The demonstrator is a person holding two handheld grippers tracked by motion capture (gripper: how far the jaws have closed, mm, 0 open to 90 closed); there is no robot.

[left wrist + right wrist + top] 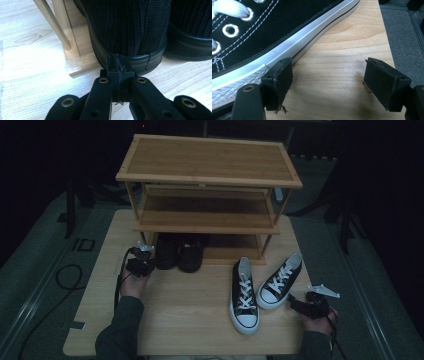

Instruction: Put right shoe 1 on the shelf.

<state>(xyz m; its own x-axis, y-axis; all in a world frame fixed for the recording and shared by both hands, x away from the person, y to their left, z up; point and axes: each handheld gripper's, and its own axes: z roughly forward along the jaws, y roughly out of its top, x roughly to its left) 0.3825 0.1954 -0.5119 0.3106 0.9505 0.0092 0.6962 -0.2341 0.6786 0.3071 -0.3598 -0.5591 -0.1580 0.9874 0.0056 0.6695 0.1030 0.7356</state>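
Black mesh shoe [130, 27] close above the left gripper [117, 67], heel just beyond the pinched-together tips; nothing between the jaws, pads meeting on themselves. Seen from above at centre-left, that gripper [141, 262] just beside a dark pair [179, 252] tucked half under the rack [207, 180], bottom tier. Probably nudging or squaring the left shoe into its slot rather than lifting it; next move likely a short push forward on the heel, kept low and straight so as not to knock the rack leg [57, 27] at upper left of the left gripper view.

Right gripper [300, 304] at lower right, jaws wide, one pad [278, 80] touching or nearly touching the white sole of a sneaker [262, 45]; not yet gripping. Second sneaker [244, 295] lying beside the first [280, 280], toes toward the bottom of the frame; both waiting for shelving, upper tiers bare.

Pale wood table [190, 310]; grey floor around, cables at lower left, room beyond dark.
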